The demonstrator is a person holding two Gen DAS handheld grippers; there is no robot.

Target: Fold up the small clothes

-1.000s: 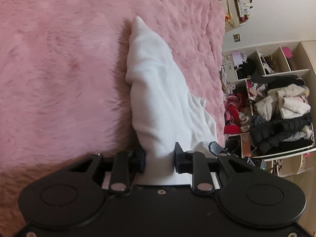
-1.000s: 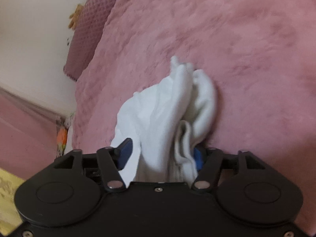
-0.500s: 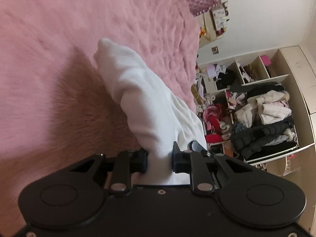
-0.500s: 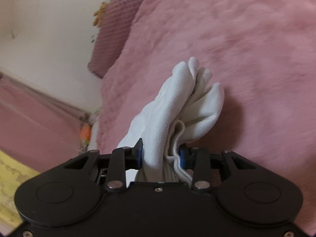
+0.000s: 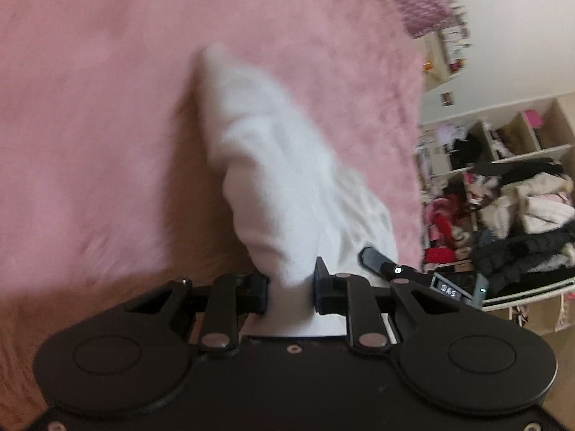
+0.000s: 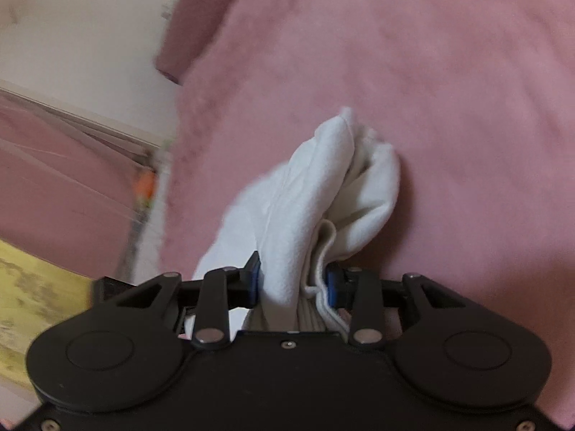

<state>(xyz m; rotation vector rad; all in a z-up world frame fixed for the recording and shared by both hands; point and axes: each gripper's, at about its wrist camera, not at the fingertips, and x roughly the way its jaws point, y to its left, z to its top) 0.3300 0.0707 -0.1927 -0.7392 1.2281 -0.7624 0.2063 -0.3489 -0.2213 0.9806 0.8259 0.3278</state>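
Note:
A small white fleece garment (image 5: 273, 179) hangs bunched over a fluffy pink blanket (image 5: 107, 107). My left gripper (image 5: 291, 283) is shut on one end of it, the cloth pinched between its black fingers. My right gripper (image 6: 293, 283) is shut on the other end of the white garment (image 6: 323, 201), with a ribbed hem between its blue pads. The right gripper's fingers (image 5: 377, 260) show at the garment's right edge in the left wrist view. Both views are motion-blurred.
The pink blanket (image 6: 431, 89) covers the bed. Open shelves (image 5: 510, 194) stuffed with clothes stand to the right of the bed. A mauve pillow (image 6: 194, 28) lies at the bed's head, near a white wall. A yellow patterned surface (image 6: 32, 287) lies low on the left.
Both grippers stay shut on the garment, which has moved over the blanket. The right gripper closed tighter on the cloth since one second ago. The views have swung sideways.

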